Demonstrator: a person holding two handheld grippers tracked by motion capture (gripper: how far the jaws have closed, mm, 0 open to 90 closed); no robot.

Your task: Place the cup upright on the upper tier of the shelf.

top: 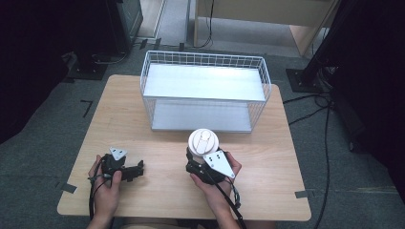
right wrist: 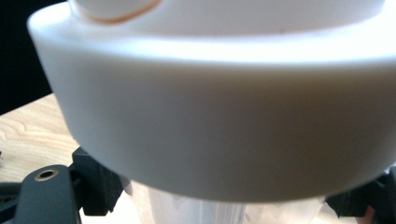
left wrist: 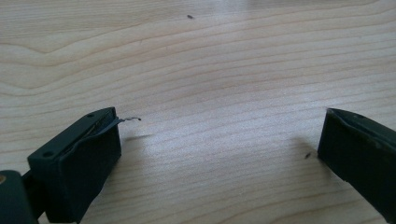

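A cup with a white lid (top: 203,141) stands upright near the middle of the wooden table (top: 157,143), and my right gripper (top: 198,162) is shut on its clear body just below the lid. In the right gripper view the white lid (right wrist: 224,116) looms very close, with the clear cup wall (right wrist: 196,210) between the two black jaws. My left gripper (top: 138,169) rests low over the table at the front left, open, with bare wood between its fingers (left wrist: 79,154).
A white wire basket (top: 205,90) with a grey shelf inside stands at the back of the table, its open side toward me. Cables and dark stands surround the table on the floor.
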